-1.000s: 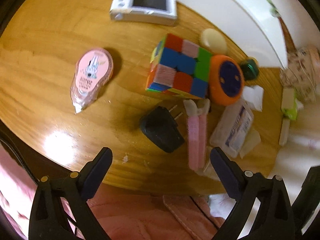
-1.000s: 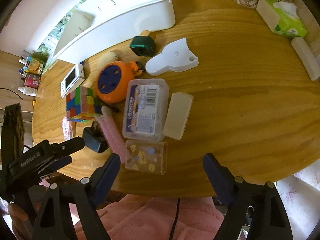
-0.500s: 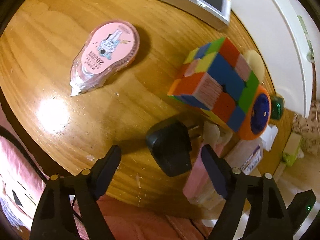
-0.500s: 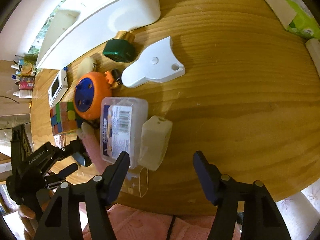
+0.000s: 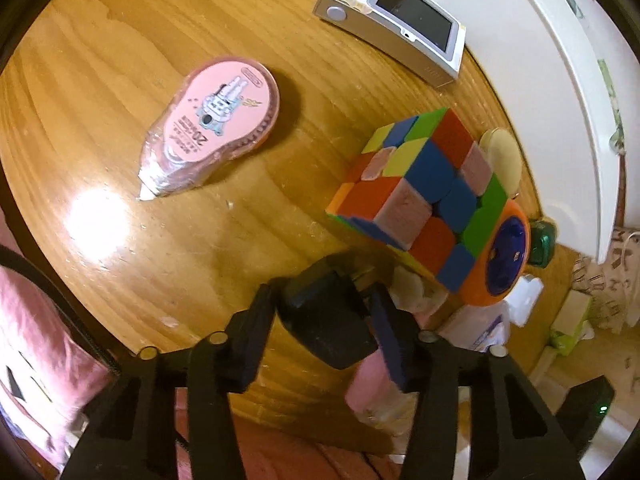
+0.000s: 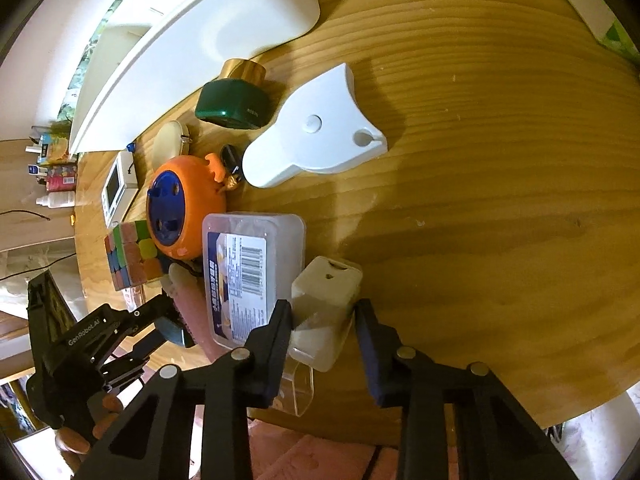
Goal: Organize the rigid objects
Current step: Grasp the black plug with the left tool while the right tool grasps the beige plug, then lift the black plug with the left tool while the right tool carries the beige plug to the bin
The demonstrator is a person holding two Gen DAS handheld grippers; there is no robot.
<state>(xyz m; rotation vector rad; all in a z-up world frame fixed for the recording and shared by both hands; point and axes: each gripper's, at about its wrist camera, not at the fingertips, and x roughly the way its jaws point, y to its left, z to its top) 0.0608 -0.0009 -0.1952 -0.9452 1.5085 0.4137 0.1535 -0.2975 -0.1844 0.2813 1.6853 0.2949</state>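
Wooden table (image 5: pixel 100 60): black charger (image 5: pixel 326 320) between left claw (image 5: pixel 326 320).

A round, glossy honey-coloured wooden table (image 5: pixel 120 60) spreads ahead of both claws, a bright lamp glare (image 5: pixel 98 216) on it left of the left claw.

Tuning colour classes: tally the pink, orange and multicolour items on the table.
Pink: 2 (tape dispenser, pink stick)
Orange: 1 (cable reel)
Multicolour: 1 (puzzle cube)
Total: 4
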